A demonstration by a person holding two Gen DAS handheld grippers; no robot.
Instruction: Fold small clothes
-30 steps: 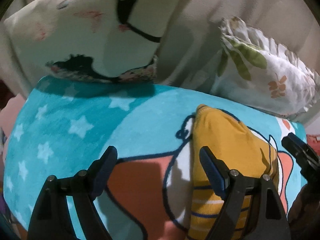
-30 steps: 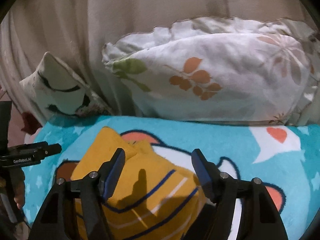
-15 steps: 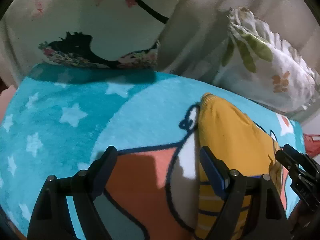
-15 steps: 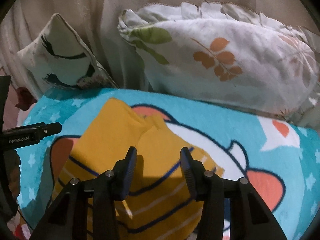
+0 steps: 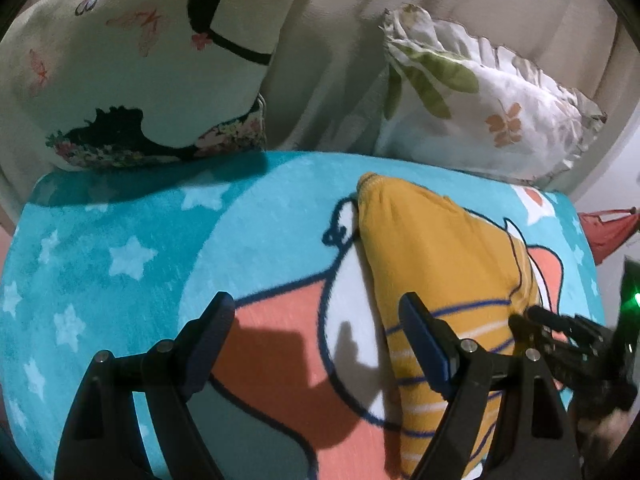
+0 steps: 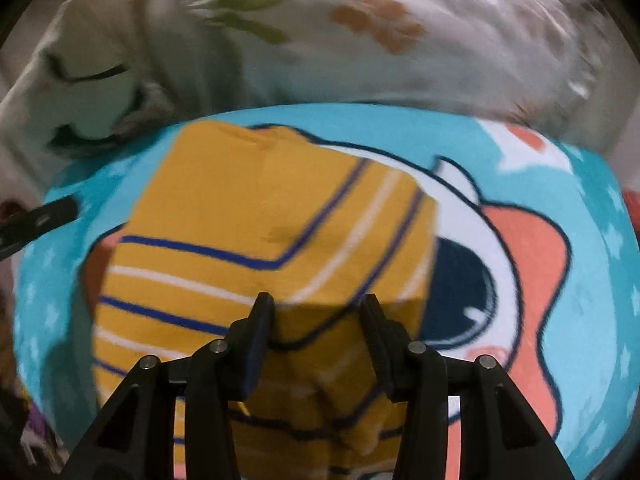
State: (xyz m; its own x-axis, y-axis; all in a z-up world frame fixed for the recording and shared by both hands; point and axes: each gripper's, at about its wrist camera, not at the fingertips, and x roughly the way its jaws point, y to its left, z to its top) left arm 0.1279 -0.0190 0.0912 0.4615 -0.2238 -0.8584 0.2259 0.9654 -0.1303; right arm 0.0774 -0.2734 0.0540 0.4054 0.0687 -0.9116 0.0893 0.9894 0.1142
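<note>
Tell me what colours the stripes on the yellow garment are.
Dark blue and white stripes on the mustard-yellow garment, clearest in the right wrist view.

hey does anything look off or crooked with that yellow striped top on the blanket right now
The yellow striped top lies askew on the teal cartoon blanket: its blue and white stripes bend at an angle where the cloth is doubled over, so the fold is uneven. The right claw has bunched its near edge. Nothing looks torn or spilled.

A teal cartoon-print blanket (image 5: 248, 216) is covering the bed — a folded yellow striped garment (image 6: 256, 240) is lying near its middle, and two pillows (image 5: 132, 64) (image 5: 484, 108) are resting along its far edge.
</note>
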